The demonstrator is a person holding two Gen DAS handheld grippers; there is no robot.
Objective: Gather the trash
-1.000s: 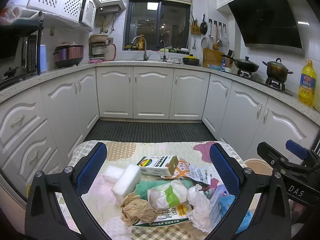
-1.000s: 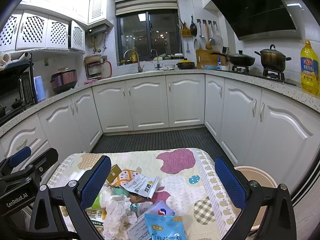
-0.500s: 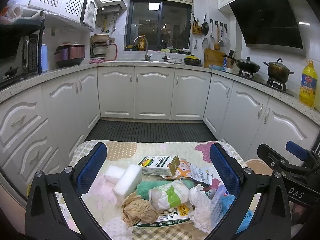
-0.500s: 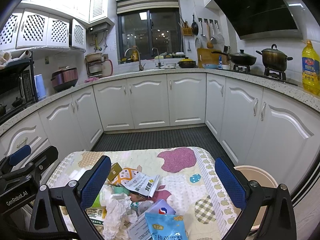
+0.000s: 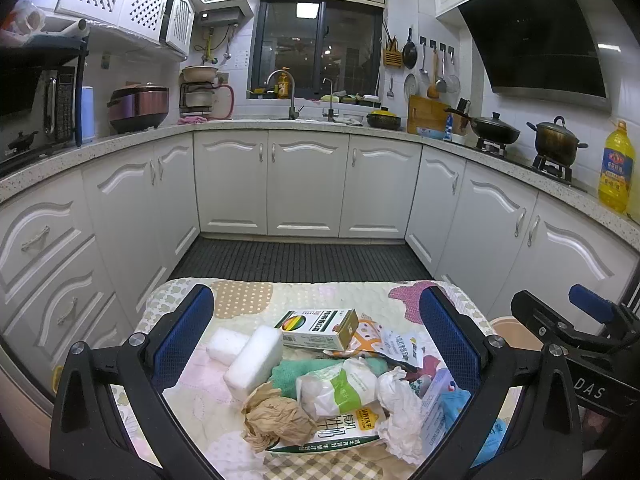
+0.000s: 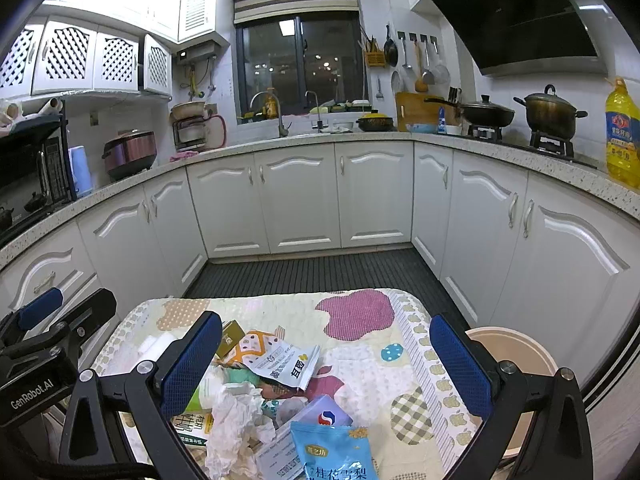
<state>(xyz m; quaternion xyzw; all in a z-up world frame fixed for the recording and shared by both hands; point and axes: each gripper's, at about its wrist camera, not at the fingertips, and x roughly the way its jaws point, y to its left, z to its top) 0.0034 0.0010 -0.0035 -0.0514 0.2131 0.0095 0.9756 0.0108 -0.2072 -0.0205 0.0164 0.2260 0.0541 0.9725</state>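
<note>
- The left gripper [image 5: 316,336] hangs spread wide over the trash, gripping nothing.
- The right gripper [image 6: 326,354] is likewise spread and empty, just beside it.
- The trash lies heaped on a patterned cloth [image 5: 244,294]: two foam blocks [image 5: 252,356], a green carton [image 5: 320,328], a brown paper wad [image 5: 276,420], white tissue [image 6: 236,416] and a blue packet [image 6: 334,454].
- A beige bin [image 6: 516,350] stands off the cloth's right edge, apart from the heap.
</note>
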